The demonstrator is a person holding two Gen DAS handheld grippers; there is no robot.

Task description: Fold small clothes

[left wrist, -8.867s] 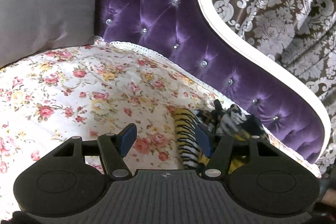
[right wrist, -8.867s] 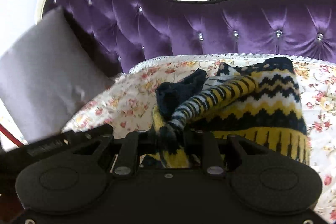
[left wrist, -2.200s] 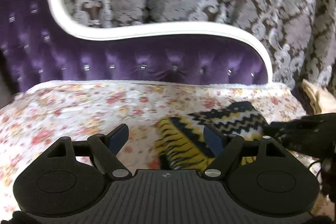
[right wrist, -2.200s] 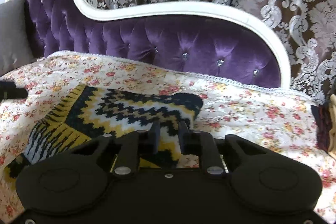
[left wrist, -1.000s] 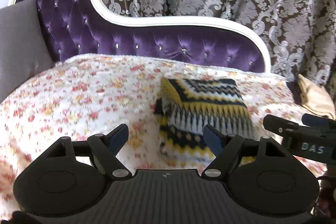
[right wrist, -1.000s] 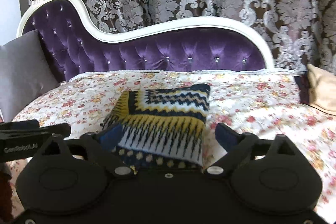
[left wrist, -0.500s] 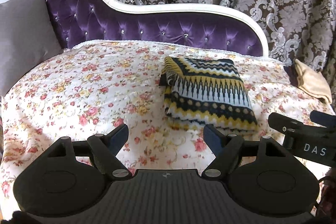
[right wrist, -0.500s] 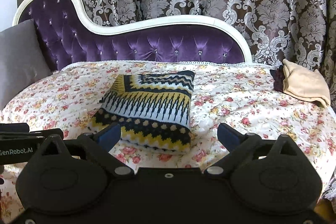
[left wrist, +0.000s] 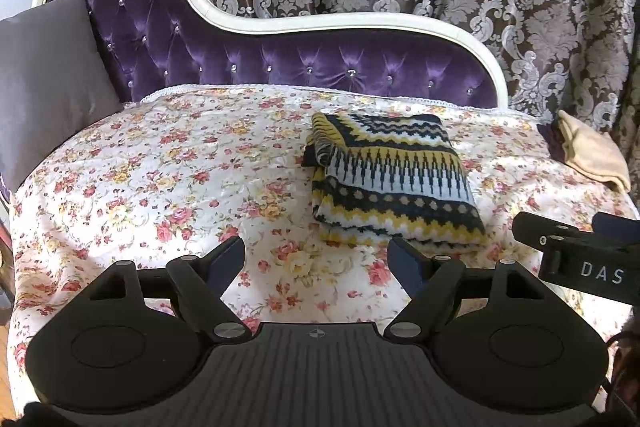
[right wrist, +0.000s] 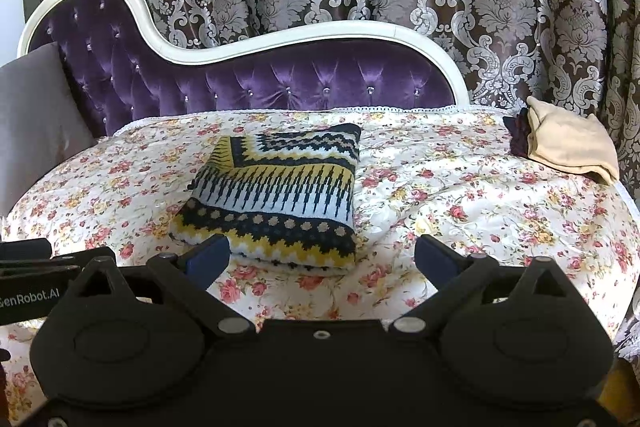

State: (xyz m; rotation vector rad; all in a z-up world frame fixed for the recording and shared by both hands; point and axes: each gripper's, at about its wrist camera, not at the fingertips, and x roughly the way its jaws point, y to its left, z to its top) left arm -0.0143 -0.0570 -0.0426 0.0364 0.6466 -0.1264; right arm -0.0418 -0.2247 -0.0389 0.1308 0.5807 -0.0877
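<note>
A knitted garment with yellow, navy and white zigzag bands (left wrist: pixel 394 183) (right wrist: pixel 280 195) lies folded into a neat rectangle on the floral cover (left wrist: pixel 168 179) of a purple chaise. My left gripper (left wrist: pixel 318 259) hangs open in front of the garment's near edge, nothing between its blue-padded fingers. My right gripper (right wrist: pixel 322 257) is open too, wide, just short of the same edge and apart from the cloth. In the left wrist view the right gripper's black body (left wrist: pixel 580 259) juts in from the right.
A folded beige cloth (right wrist: pixel 568 143) lies on a dark item at the chaise's far right end. A grey cushion (left wrist: pixel 44 83) leans at the left end. The tufted purple backrest (right wrist: pixel 256 83) with white frame rises behind, patterned curtains beyond.
Both grippers have pulled back from the folded garment over the last second, so more of the chaise shows. The right gripper, shut on the cloth earlier, now stands open. The garment stays still.
</note>
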